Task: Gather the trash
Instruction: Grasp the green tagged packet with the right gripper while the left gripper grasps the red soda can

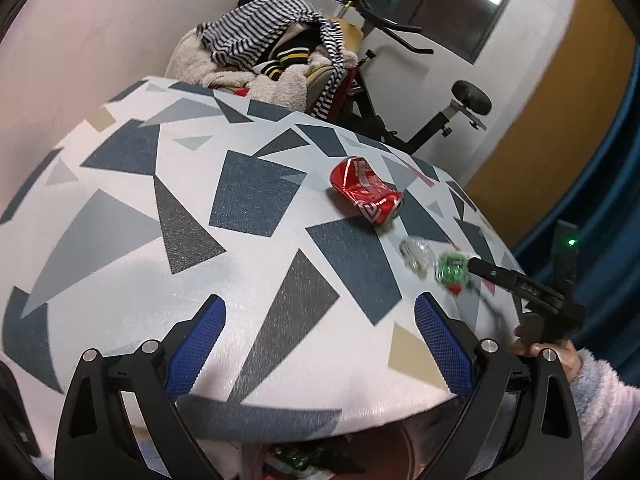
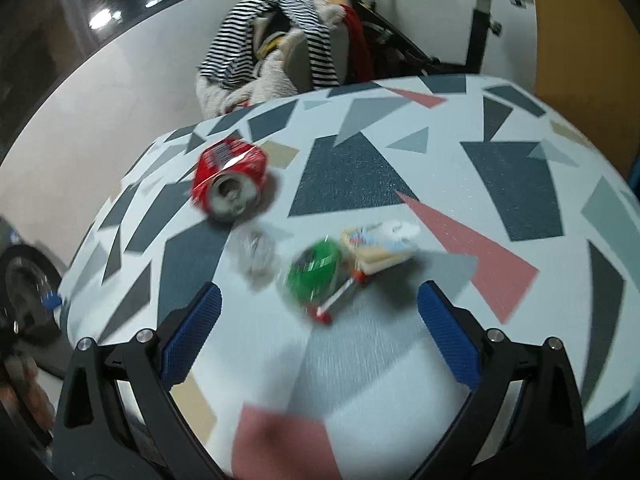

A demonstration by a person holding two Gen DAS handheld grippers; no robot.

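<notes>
Just ahead of the wide-open right gripper (image 2: 318,316) sits the green wrapper (image 2: 316,272); best to straddle it squarely, clear of the crushed can (image 2: 230,182), before closing.

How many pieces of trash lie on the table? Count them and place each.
4, possibly more hidden: crushed red can farthest; clear crumpled wrapper nearer; green wrapper ahead of the right gripper; pale packet beside it.

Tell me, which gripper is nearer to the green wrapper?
Right. The right gripper is open just before the green wrapper; the left gripper, also open, is further off to its left.
</notes>
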